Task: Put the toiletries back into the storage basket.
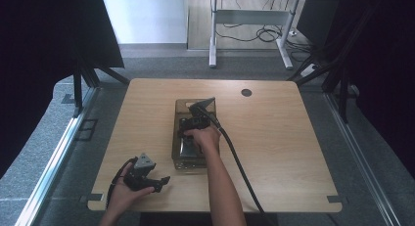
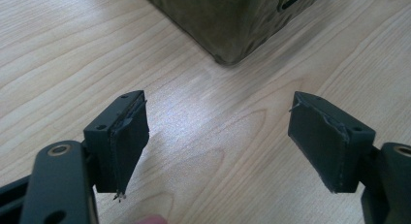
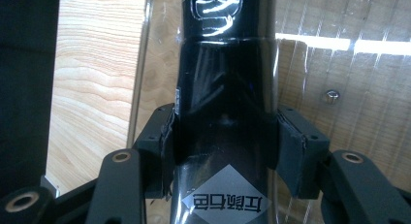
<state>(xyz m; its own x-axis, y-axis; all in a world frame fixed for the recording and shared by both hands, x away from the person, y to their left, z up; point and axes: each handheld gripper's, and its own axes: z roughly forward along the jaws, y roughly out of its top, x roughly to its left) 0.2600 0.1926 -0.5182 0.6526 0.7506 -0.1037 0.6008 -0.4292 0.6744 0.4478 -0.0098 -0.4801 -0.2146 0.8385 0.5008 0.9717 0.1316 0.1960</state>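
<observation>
Right claw (image 3: pixel 223 146) pinches the glossy black pouch (image 3: pixel 225 78) inside the clear plastic bin (image 1: pixel 179 107); lifting it out seems next; left claw (image 2: pixel 218 146) rests spread on the wooden bench (image 2: pixel 72 49)

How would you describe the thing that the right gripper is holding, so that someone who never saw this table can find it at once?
Look at the middle of the wooden table, where a clear, brownish plastic bin stands. Inside it lies a glossy black bottle, with the right gripper closed on its sides. It alone is shiny black, with a white diamond label bearing printed characters.
</observation>
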